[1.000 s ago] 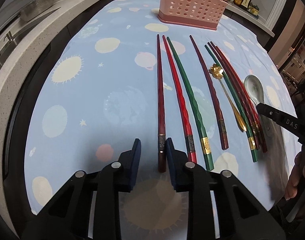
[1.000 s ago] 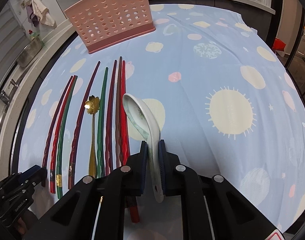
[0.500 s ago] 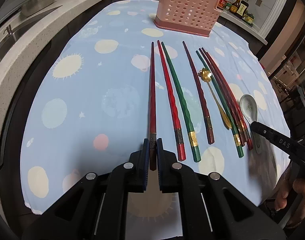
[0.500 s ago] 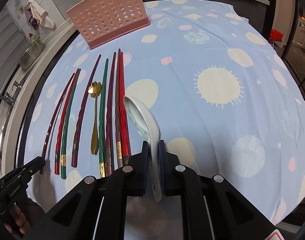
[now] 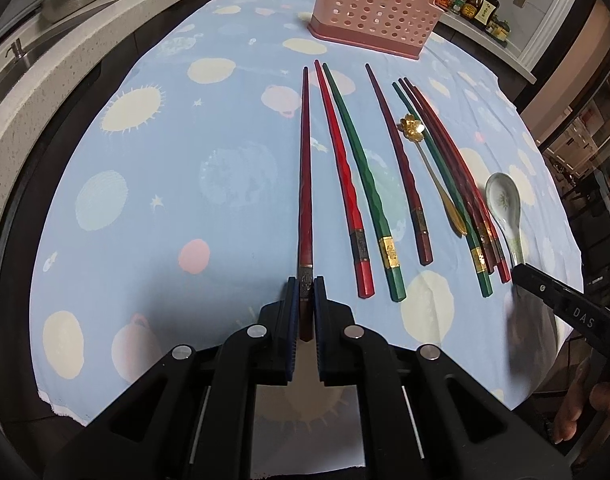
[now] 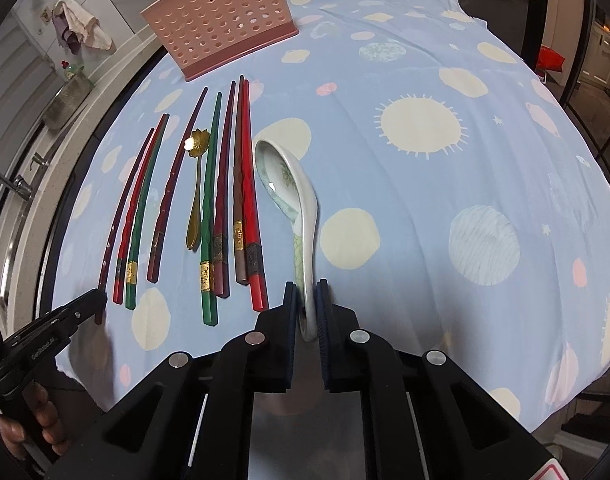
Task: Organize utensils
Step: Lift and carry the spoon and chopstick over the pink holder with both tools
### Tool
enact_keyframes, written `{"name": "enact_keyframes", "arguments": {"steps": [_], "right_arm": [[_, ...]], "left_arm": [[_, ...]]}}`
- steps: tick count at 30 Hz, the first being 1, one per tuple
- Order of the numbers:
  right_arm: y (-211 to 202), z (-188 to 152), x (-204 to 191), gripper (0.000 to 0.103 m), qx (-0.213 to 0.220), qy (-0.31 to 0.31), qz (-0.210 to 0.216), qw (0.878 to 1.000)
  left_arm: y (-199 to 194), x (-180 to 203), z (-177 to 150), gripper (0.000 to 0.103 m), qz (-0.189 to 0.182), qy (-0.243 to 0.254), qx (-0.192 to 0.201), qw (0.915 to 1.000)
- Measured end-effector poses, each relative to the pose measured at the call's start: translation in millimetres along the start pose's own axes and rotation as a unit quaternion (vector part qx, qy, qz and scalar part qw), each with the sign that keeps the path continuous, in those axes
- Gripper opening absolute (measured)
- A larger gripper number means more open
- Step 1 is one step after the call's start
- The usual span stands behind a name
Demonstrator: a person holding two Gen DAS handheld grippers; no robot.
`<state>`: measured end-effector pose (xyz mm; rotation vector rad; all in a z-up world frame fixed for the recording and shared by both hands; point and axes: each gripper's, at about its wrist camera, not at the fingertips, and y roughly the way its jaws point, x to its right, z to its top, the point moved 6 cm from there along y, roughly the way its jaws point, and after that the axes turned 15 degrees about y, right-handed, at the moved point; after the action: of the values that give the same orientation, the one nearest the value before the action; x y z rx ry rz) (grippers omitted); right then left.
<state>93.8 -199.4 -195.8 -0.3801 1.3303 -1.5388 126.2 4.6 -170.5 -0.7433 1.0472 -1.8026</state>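
Note:
My left gripper (image 5: 305, 286) is shut on the butt end of a dark red chopstick (image 5: 305, 168), the leftmost of a row, lifted off the cloth. My right gripper (image 6: 305, 290) is shut on the handle of a white ceramic spoon (image 6: 289, 184) and holds it above the table; it also shows at the right in the left wrist view (image 5: 503, 204). Several red, dark red and green chopsticks (image 5: 361, 176) and a gold flower spoon (image 5: 413, 128) lie side by side. A pink perforated utensil holder (image 5: 375, 12) stands at the table's far end.
The table has a blue cloth (image 6: 445, 184) with sun and planet prints. A steel sink and tap (image 6: 21, 184) line the counter to the left. Sauce bottles (image 5: 473, 4) stand behind the holder. The table's near edge is just under both grippers.
My left gripper closed on the dark red chopstick and raised it; the view has pulled back. My right gripper has lifted the white spoon higher above the table.

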Motion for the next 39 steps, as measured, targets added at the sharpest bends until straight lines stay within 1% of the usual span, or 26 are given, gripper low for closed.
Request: {"name": "enact_keyframes", "arguments": {"steps": [4, 10, 13, 16, 20, 21, 24, 30, 33, 36, 39], "right_arm": [[-11, 1, -2, 0.008, 0.013, -0.005, 0.001, 1.000], [-41, 18, -10, 0.007, 0.045, 0.001, 0.018, 0.999], [-57, 34, -19, 0.007, 0.067, -0.001, 0.028, 0.997], [-71, 56, -29, 0.007, 0.090, -0.007, 0.033, 0.995], [-85, 92, -46, 0.007, 0.124, -0.017, 0.045, 0.991], [-89, 102, -51, 0.007, 0.133, -0.019, 0.048, 0.990], [-99, 132, -65, 0.007, 0.159, -0.023, 0.062, 0.985], [-108, 197, -94, 0.007, 0.195, -0.026, 0.087, 0.977], [-106, 230, -108, 0.007, 0.203, -0.028, 0.096, 0.974], [-102, 262, -122, 0.007, 0.215, -0.033, 0.098, 0.971], [-95, 295, -135, 0.007, 0.225, -0.033, 0.099, 0.969]], "left_arm": [[-2, -1, 1, 0.007, -0.002, -0.003, 0.003, 1.0000], [-24, 0, 13, 0.007, -0.001, 0.002, 0.033, 0.9995], [-41, -1, 27, 0.007, 0.001, 0.004, 0.058, 0.9983], [-59, -7, 50, 0.007, 0.006, 0.001, 0.088, 0.9961], [-85, -18, 92, 0.007, 0.023, 0.002, 0.136, 0.9905], [-92, -22, 106, 0.007, 0.031, 0.004, 0.149, 0.9883], [-108, -31, 139, 0.007, 0.040, 0.004, 0.180, 0.9829], [-148, -42, 217, 0.007, 0.051, 0.014, 0.249, 0.9671], [-172, -42, 255, 0.007, 0.056, 0.024, 0.285, 0.9566], [-199, -41, 294, 0.007, 0.063, 0.033, 0.324, 0.9433], [-216, -37, 328, 0.007, 0.066, 0.039, 0.357, 0.9309]]}}
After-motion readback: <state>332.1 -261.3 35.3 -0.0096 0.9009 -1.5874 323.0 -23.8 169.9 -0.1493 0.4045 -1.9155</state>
